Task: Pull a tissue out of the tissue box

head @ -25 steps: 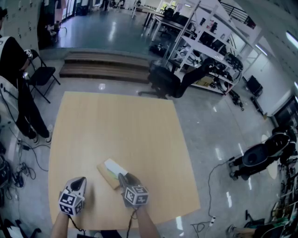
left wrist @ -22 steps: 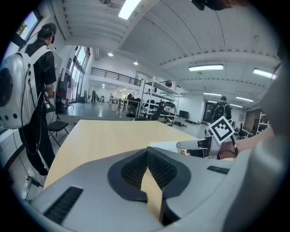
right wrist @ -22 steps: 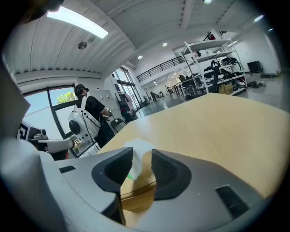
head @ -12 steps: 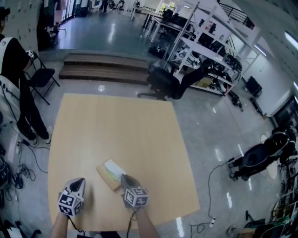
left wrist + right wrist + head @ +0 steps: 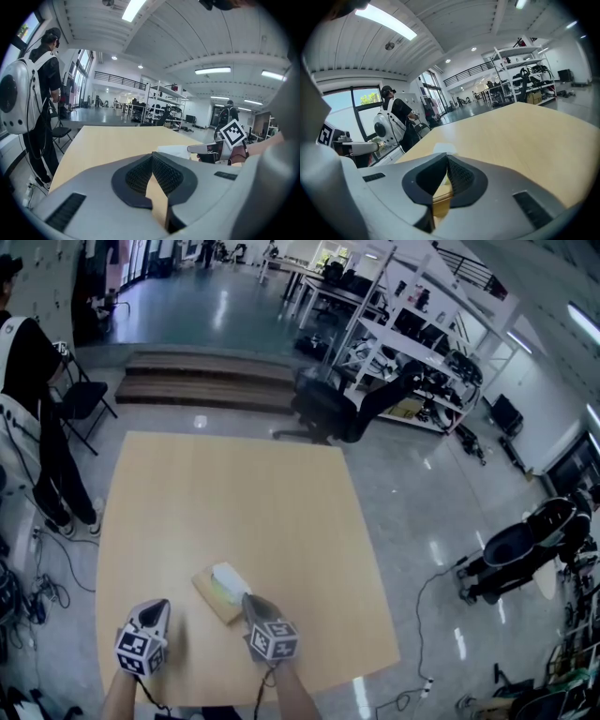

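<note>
A tan tissue box (image 5: 212,598) lies on the near part of the wooden table (image 5: 234,493), with a white tissue (image 5: 230,576) sticking out of its top. My right gripper (image 5: 247,599) reaches the box from the near right. Its jaws are shut on the near edge of the tissue (image 5: 440,148), which rises just past the closed tips (image 5: 446,158). My left gripper (image 5: 161,605) rests to the left of the box, apart from it. It (image 5: 152,157) is shut with nothing in it. Its view shows the right gripper (image 5: 201,149) touching the tissue (image 5: 173,151).
A person with a white backpack (image 5: 23,381) stands off the table's left side by a folding chair (image 5: 84,390). A black office chair (image 5: 323,404) and shelving (image 5: 422,362) stand beyond the far edge. Cables (image 5: 42,582) lie on the floor at the left.
The right gripper's jaws have closed at the near end of the tissue. Both hands stay about where they were, and the box has not moved.
</note>
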`<action>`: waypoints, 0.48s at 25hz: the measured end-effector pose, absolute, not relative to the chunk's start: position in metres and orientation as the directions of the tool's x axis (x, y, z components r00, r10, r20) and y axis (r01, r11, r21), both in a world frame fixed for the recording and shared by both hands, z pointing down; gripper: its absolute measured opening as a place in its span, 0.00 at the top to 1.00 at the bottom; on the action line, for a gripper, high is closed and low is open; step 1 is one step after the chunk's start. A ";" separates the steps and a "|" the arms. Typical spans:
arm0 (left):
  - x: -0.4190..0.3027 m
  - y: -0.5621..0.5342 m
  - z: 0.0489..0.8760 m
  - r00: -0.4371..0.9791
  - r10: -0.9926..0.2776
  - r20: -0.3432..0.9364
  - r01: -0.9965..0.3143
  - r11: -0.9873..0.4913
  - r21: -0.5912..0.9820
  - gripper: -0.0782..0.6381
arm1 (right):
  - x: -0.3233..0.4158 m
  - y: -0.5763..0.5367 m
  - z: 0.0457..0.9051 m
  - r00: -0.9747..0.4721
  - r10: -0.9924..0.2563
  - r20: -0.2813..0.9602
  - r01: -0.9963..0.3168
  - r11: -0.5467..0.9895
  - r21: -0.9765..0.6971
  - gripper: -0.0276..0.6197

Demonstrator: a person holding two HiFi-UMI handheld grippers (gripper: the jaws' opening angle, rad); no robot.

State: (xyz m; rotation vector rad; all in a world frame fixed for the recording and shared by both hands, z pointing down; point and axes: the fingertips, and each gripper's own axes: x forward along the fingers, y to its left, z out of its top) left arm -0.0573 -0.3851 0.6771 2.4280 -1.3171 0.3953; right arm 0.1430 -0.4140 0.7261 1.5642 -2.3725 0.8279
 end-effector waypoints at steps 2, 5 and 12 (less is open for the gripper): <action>-0.056 -0.385 0.675 0.532 -0.747 0.398 -0.843 -0.510 0.170 0.88 | 0.145 -0.411 0.724 -0.431 -0.788 0.439 -0.890 0.292 -0.350 0.95; -0.052 -0.383 0.671 0.538 -0.746 0.392 -0.839 -0.516 0.170 0.88 | 0.148 -0.406 0.718 -0.430 -0.794 0.429 -0.890 0.293 -0.350 0.95; -0.047 -0.379 0.664 0.553 -0.747 0.369 -0.830 -0.532 0.167 0.88 | 0.152 -0.397 0.701 -0.421 -0.815 0.398 -0.893 0.297 -0.337 0.95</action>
